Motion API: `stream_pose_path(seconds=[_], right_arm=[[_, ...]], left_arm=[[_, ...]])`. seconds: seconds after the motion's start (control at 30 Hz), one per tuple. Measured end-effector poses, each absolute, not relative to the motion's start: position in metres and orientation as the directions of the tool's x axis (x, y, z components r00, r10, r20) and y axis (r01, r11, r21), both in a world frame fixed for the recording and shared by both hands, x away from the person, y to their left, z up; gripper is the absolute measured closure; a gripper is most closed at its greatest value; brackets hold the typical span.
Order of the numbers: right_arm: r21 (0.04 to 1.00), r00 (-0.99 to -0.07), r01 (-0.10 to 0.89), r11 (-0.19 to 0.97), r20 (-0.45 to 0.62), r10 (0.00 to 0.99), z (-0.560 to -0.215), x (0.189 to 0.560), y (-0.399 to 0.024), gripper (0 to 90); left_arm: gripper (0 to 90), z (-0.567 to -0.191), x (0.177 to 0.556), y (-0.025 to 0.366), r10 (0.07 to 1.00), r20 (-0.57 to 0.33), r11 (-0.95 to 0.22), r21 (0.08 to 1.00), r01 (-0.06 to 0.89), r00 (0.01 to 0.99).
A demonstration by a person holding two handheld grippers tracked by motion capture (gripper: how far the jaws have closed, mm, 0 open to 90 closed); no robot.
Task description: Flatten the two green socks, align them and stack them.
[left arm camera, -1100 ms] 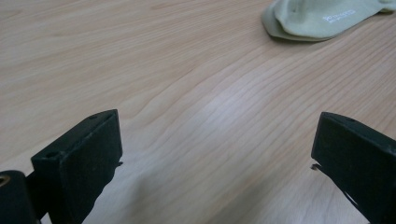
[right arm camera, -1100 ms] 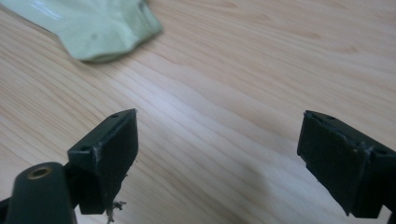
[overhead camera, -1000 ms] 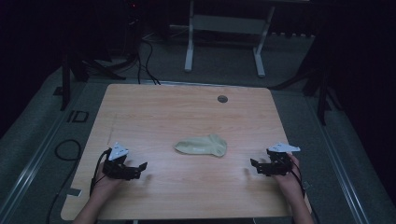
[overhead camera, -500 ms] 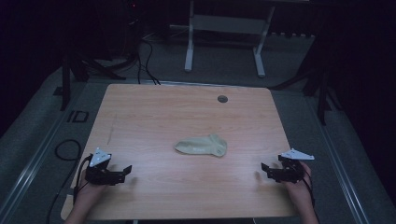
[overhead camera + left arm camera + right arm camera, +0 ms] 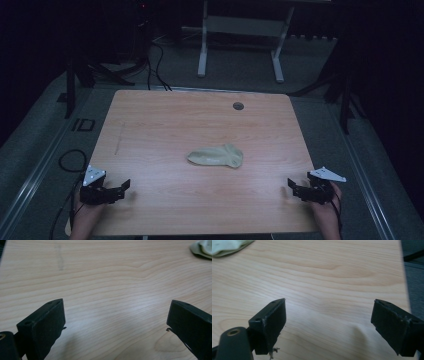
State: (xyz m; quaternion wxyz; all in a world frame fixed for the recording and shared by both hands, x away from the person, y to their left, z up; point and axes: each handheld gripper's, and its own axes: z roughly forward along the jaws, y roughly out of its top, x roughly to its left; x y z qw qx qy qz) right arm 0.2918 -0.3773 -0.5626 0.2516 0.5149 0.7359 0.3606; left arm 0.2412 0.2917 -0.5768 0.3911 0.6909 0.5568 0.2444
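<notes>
Pulling back to the near table [image 5: 165, 125] corners, left gripper [image 5: 124, 187] and right gripper [image 5: 292, 186] both wide open, empty, leaving the sock [image 5: 216, 156] folded mid-table, likely finished.

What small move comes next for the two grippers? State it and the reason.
Probably bring the left gripper inward toward the crumpled pale green cloth. It lies untouched mid-table on the light wooden table, while both grippers, the right gripper too, sit open at the near corners, far from it.
</notes>
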Motion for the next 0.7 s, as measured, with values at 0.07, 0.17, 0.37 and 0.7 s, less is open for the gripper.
stream_pose_path(seconds=[0.07,0.17,0.37,0.7], right_arm=[[0.795,-0.316,0.578,0.183,0.012,0.949,-0.564,0.289,-0.382,12.6],[0.803,-0.285,0.576,0.152,0.023,0.958,-0.563,0.286,-0.386,12.7],[0.803,-0.27,0.572,0.168,-0.009,0.963,-0.564,0.284,-0.383,12.9],[0.803,-0.267,0.569,0.177,-0.023,0.963,-0.565,0.284,-0.381,12.9]], left_arm=[[1.9,-0.577,0.238,0.293,0.969,-0.096,-0.052,0.819,0.571,0.227],[1.9,-0.575,0.235,0.296,0.978,-0.094,-0.028,0.825,0.565,0.187],[1.9,-0.574,0.229,0.301,0.981,-0.096,-0.009,0.841,0.542,0.166],[1.9,-0.574,0.229,0.298,0.977,-0.108,-0.009,0.839,0.544,0.182]])
